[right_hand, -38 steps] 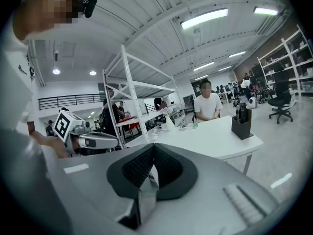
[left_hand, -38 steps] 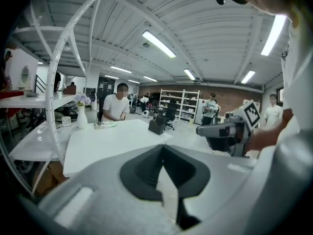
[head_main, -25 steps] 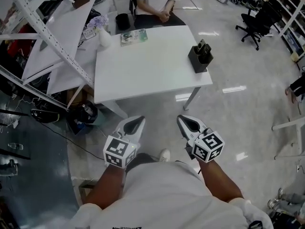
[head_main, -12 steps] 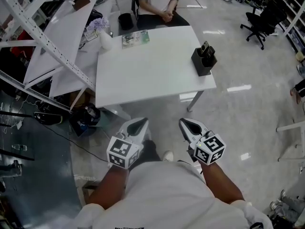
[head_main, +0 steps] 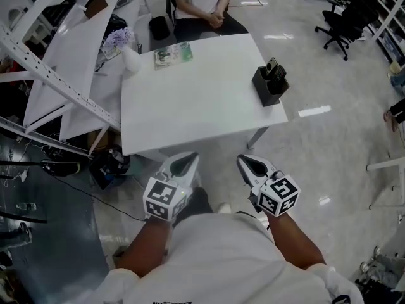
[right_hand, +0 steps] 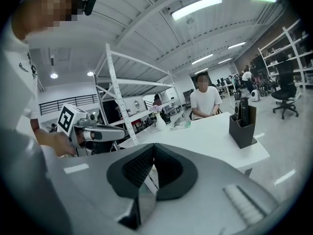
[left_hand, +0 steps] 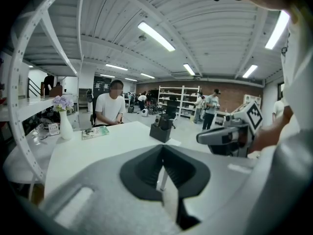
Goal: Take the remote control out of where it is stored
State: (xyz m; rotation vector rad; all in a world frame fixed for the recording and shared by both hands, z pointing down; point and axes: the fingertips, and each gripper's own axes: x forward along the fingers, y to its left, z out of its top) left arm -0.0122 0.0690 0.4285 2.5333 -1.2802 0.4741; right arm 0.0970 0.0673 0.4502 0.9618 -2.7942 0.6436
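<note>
Now, left tongs (head_main: 183, 161) clenched empty, right tongs (head_main: 249, 161) clenched empty, both apart from the table (head_main: 190, 100).

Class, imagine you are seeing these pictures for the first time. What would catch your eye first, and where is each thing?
The white table fills the middle of the head view, with a black holder near its right edge and the remote control standing in it. Nearer the camera, short of the table, the left gripper and the right gripper point toward it side by side, both shut and empty. A seated person is at the far side.
</note>
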